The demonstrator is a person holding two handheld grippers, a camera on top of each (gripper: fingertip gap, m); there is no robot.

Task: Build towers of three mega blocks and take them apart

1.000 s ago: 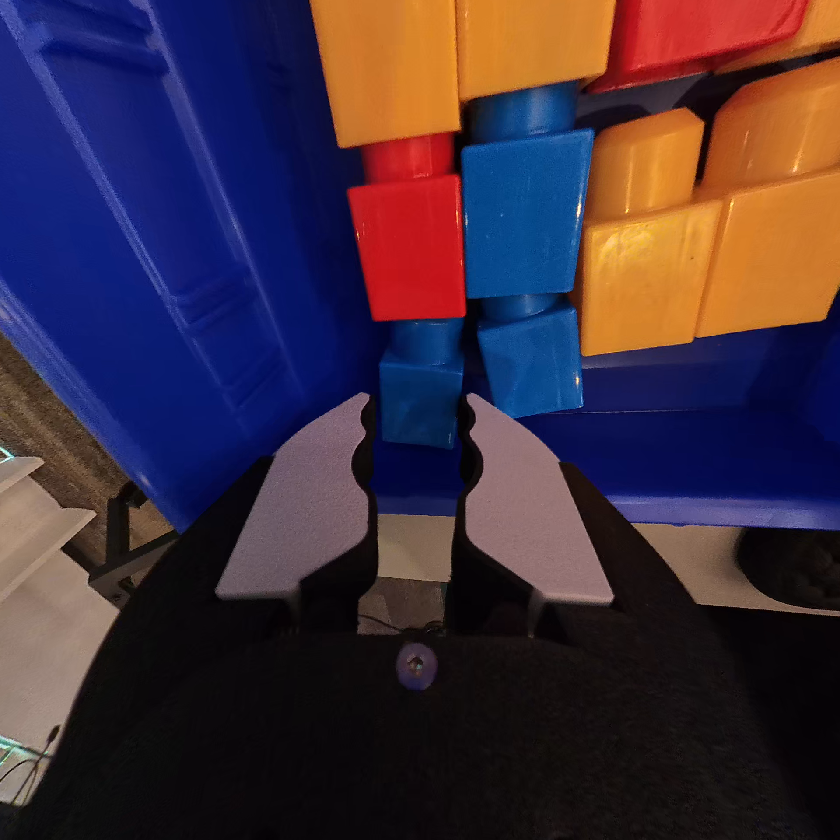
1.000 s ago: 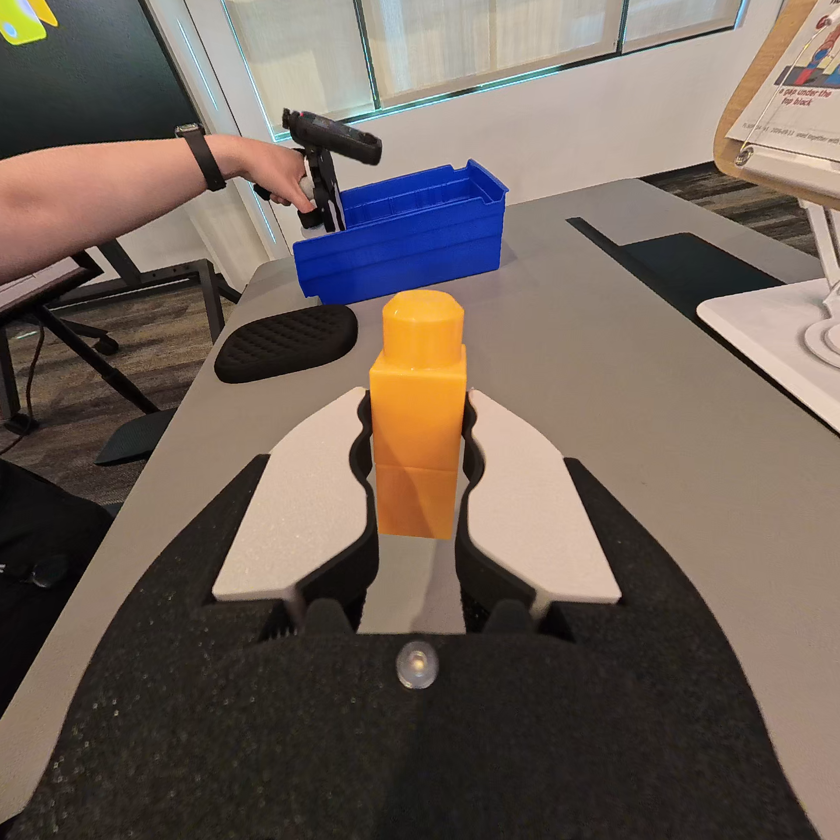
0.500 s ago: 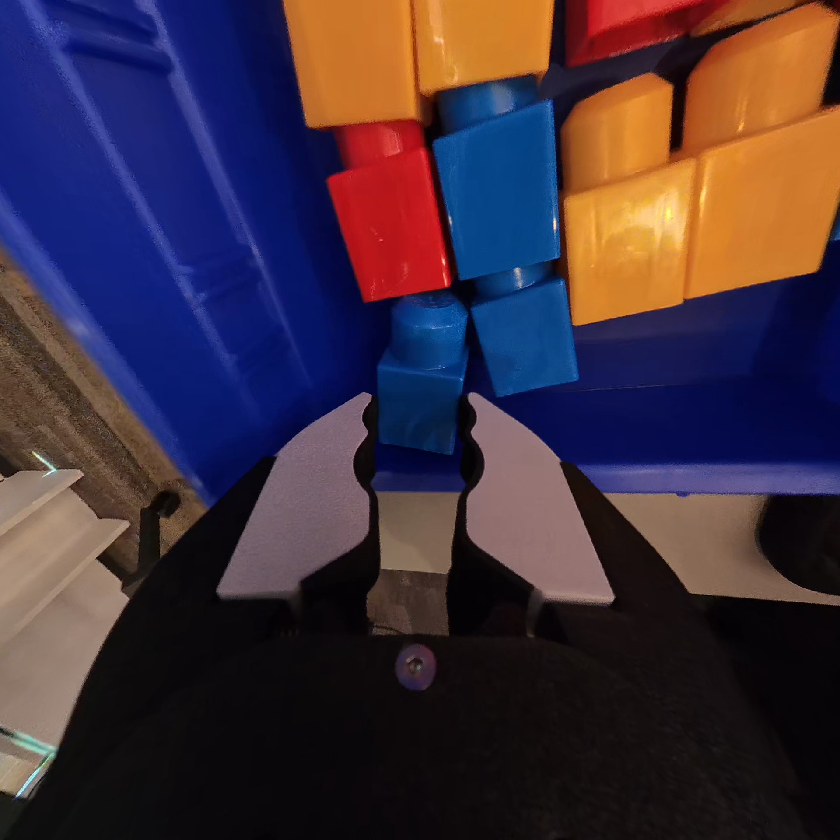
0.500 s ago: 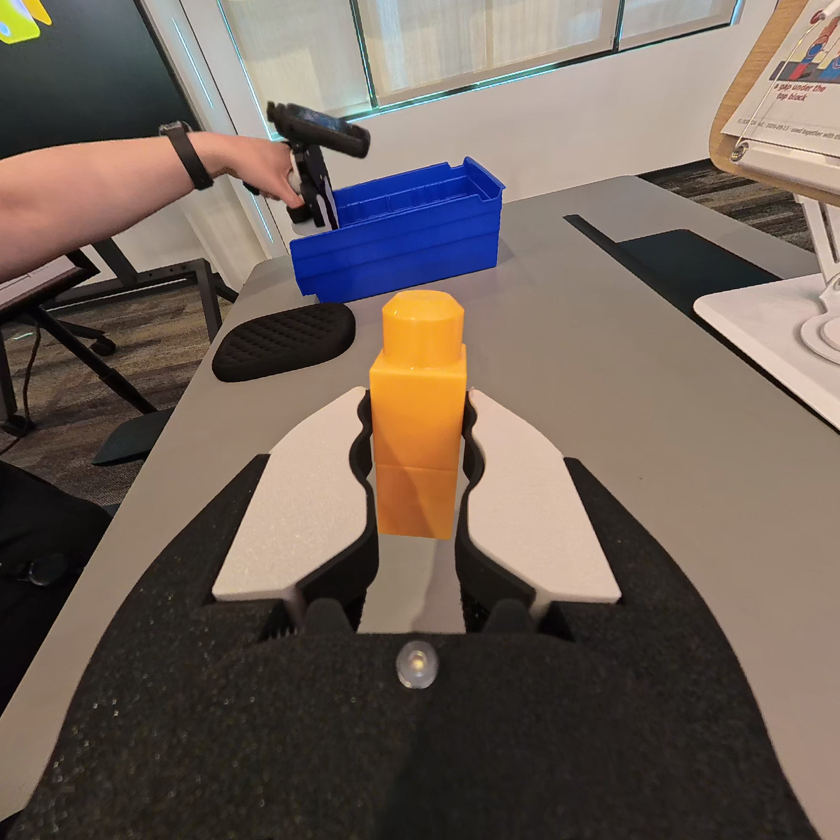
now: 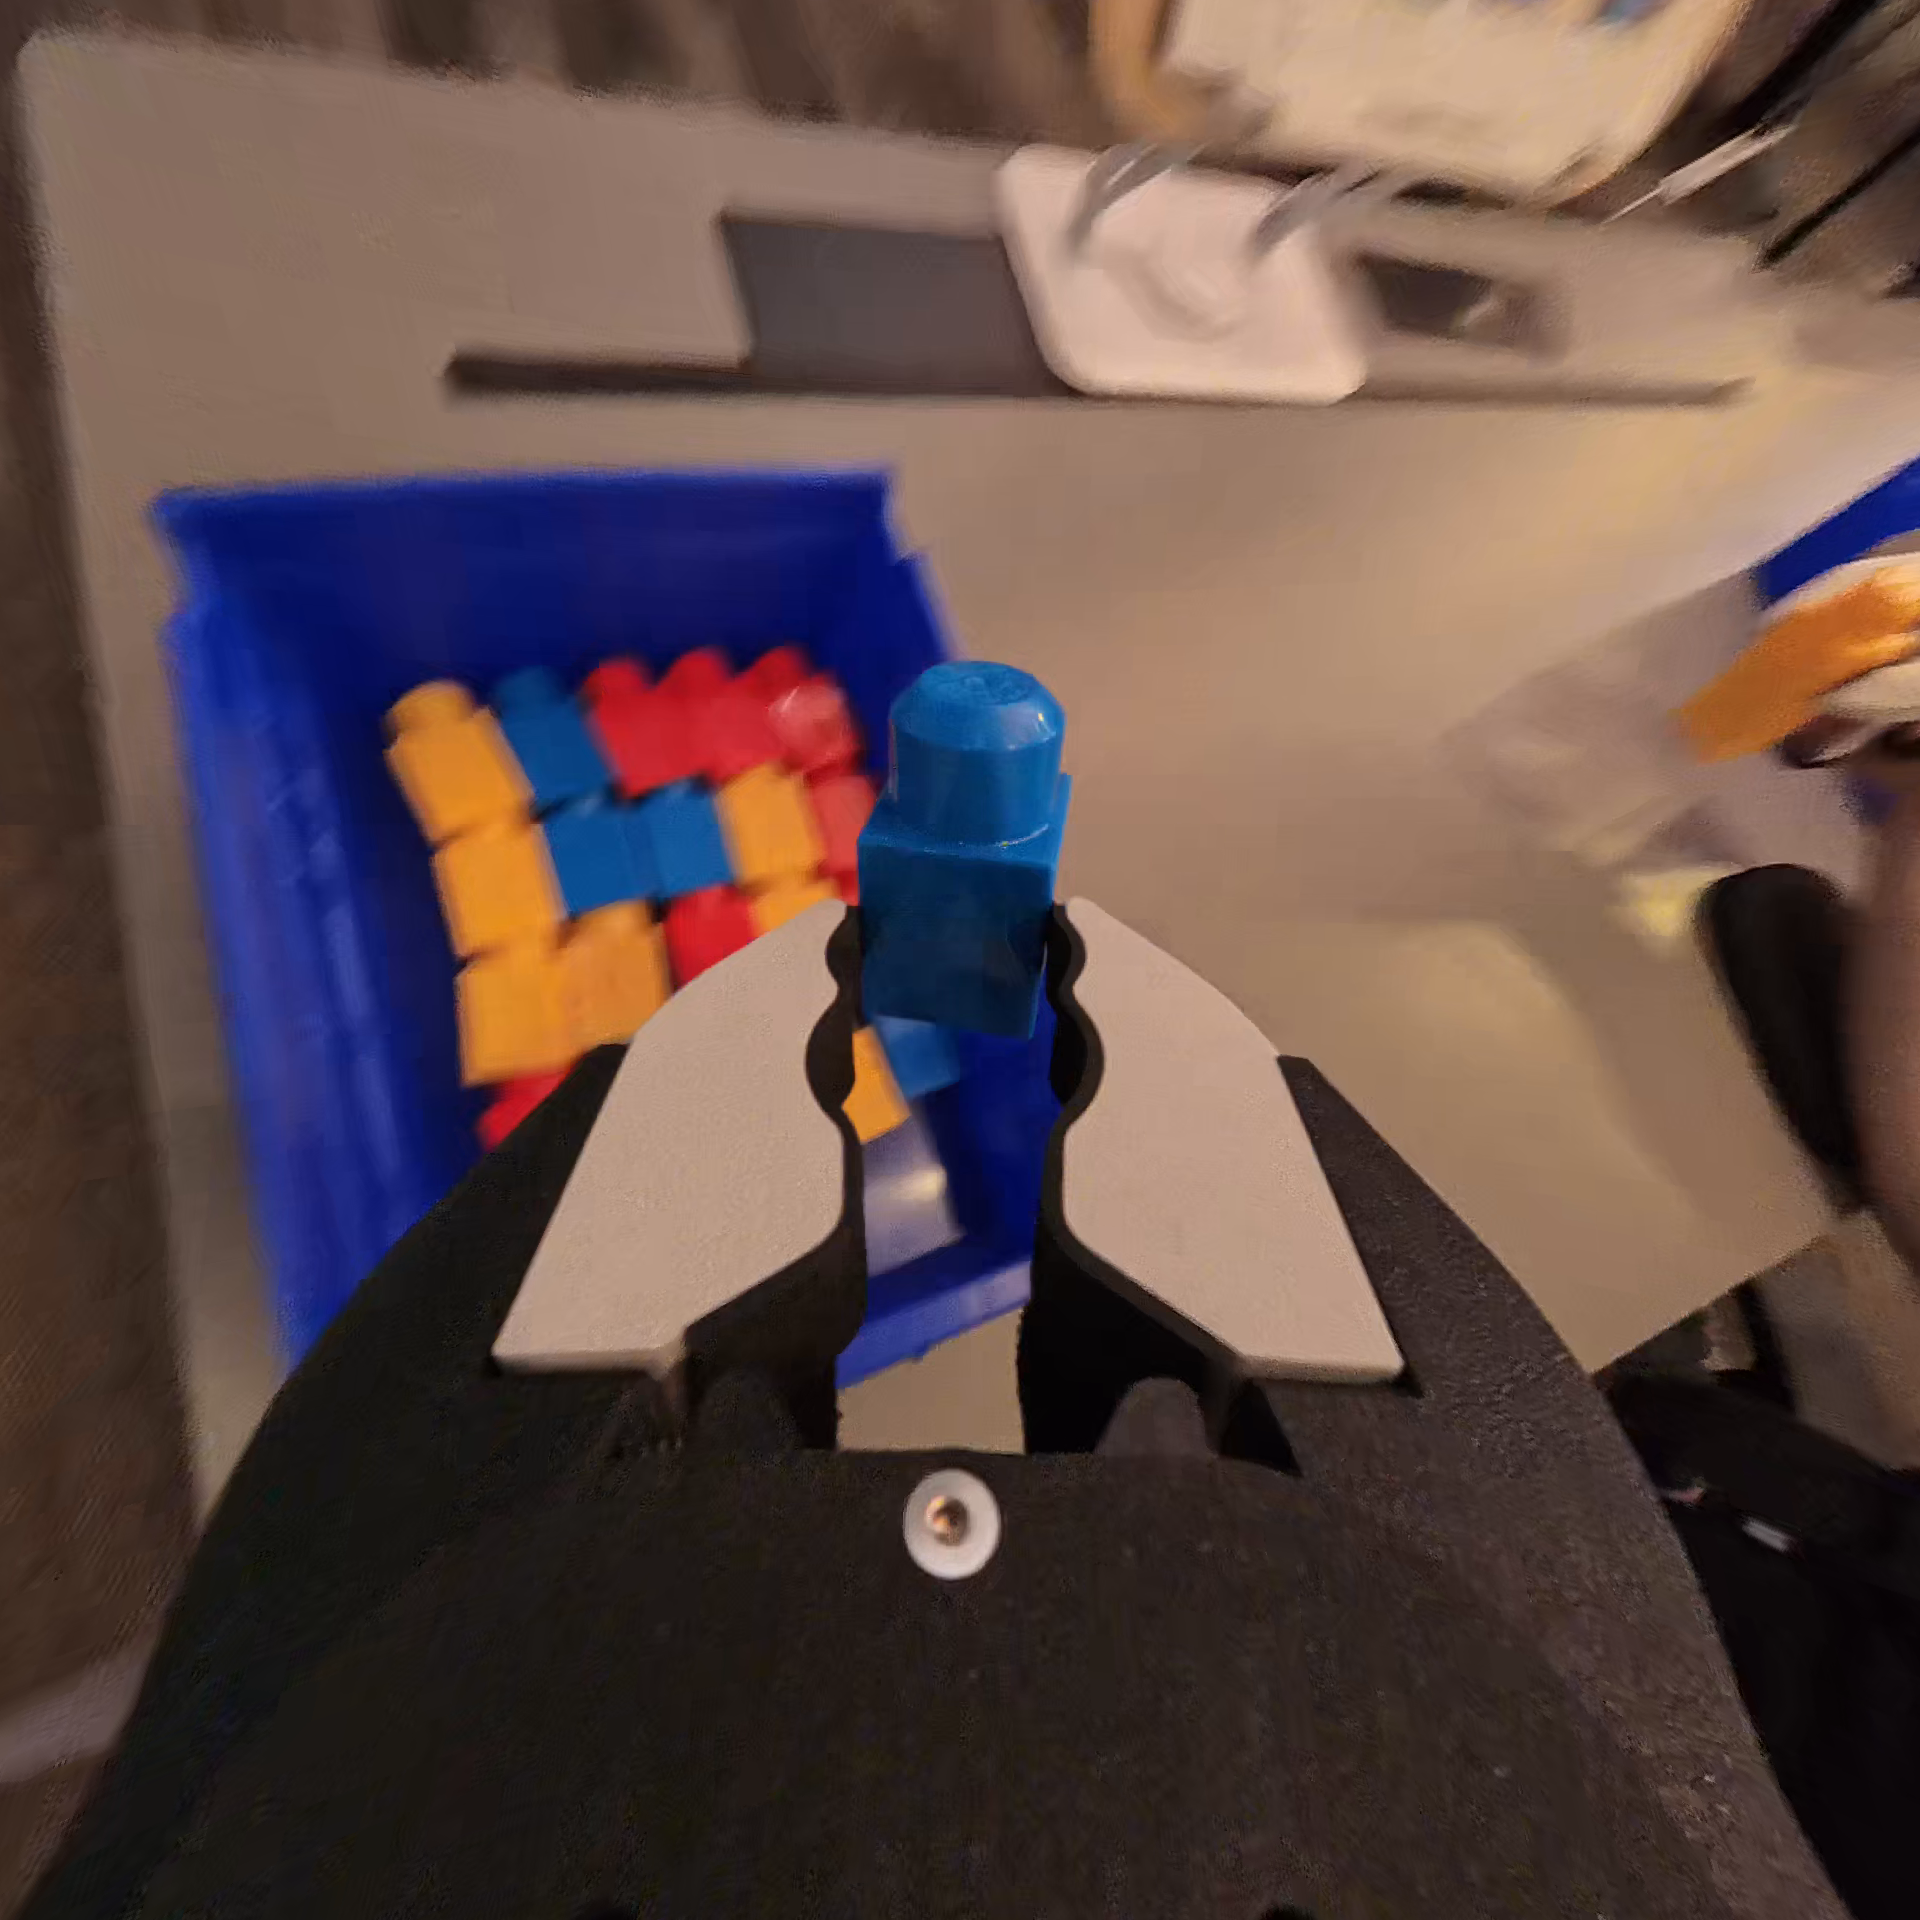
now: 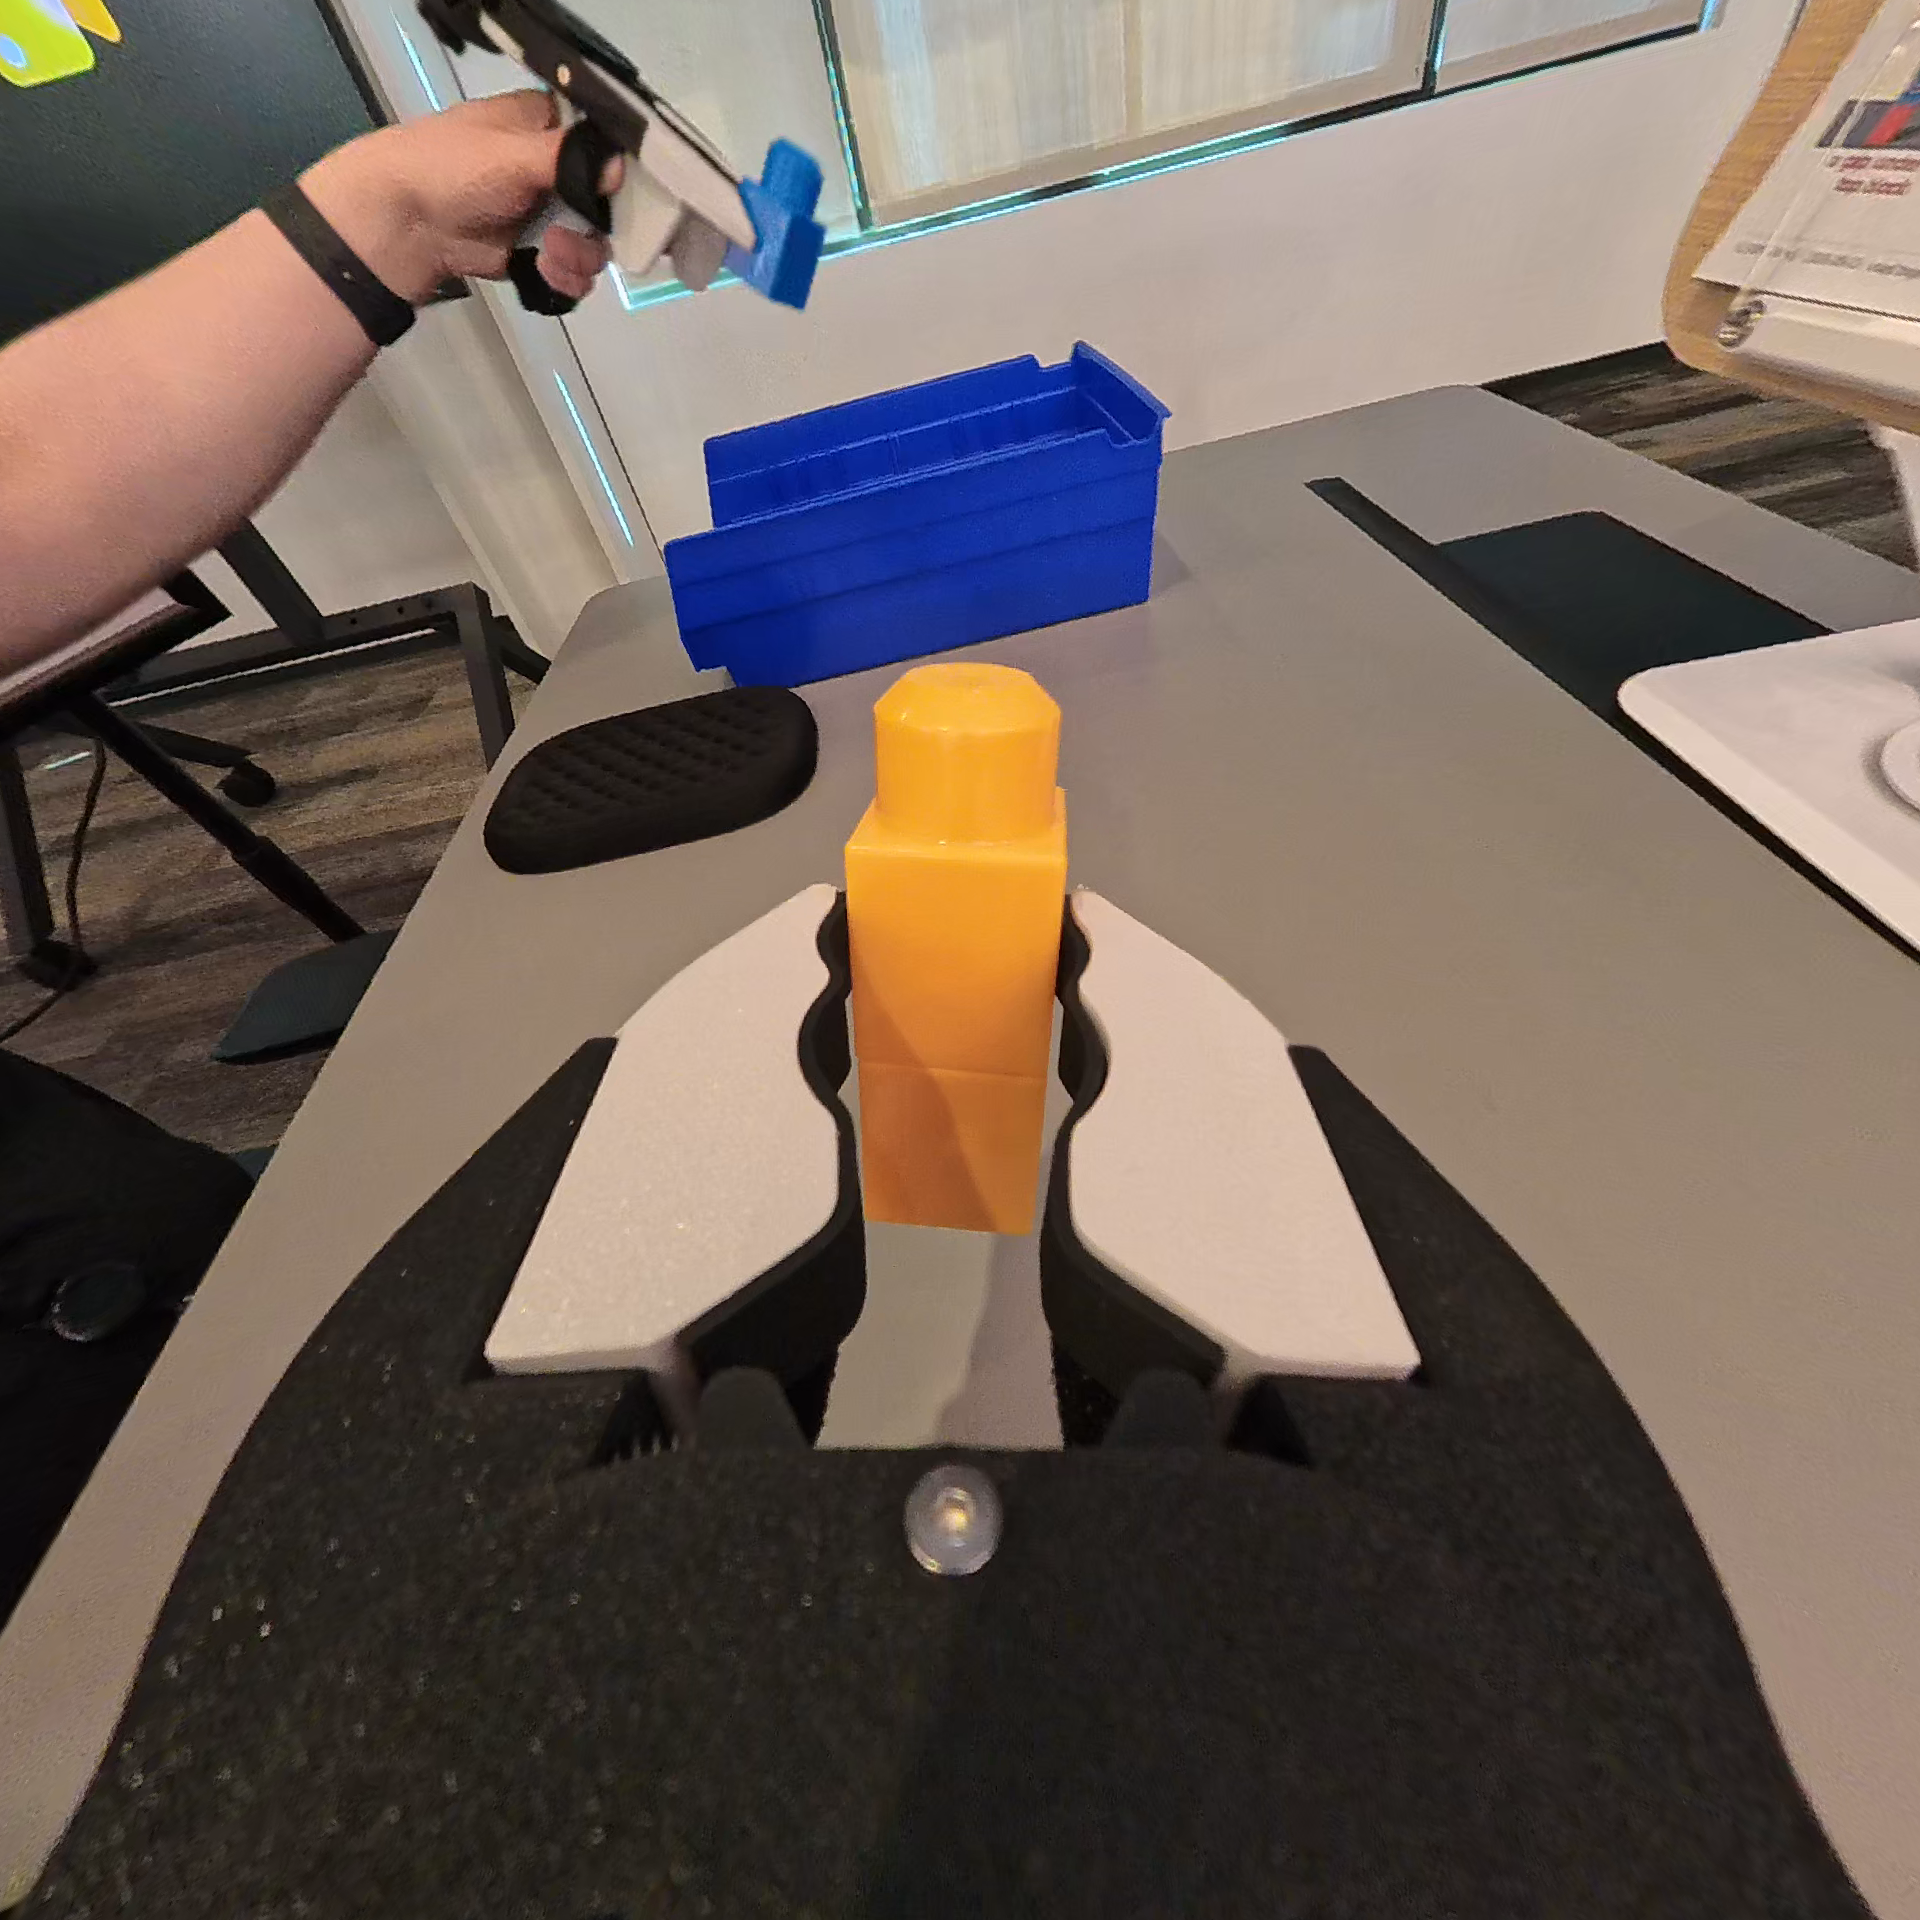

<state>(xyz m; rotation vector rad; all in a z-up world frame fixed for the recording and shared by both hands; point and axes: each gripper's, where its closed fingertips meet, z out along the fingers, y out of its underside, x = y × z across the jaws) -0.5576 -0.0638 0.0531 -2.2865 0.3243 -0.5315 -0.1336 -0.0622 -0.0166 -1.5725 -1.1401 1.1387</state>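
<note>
My left gripper (image 5: pixel 951 920) is shut on a single blue block (image 5: pixel 961 862) and holds it in the air above the blue bin (image 5: pixel 312 935). The bin holds several orange, red and blue blocks (image 5: pixel 623 852). In the right wrist view the left gripper (image 6: pixel 743 234) shows high at the far left, with the blue block (image 6: pixel 781 231) in it. My right gripper (image 6: pixel 951 925) is shut on an orange stack of two blocks (image 6: pixel 956 997), upright on the grey table (image 6: pixel 1351 831). The right gripper and its orange stack (image 5: pixel 1787 665) show blurred at the right edge of the left wrist view.
The blue bin (image 6: pixel 925 530) stands at the table's far end. A black textured pad (image 6: pixel 649 779) lies left of the stack. A white stand base (image 6: pixel 1787 748) and a board with papers (image 6: pixel 1808 208) are at the right. A person's forearm (image 6: pixel 156 436) reaches in from the left.
My left gripper has closed on the blue block and lifted it out of the bin, swinging high above it. My right gripper and the orange stack have stayed put.
</note>
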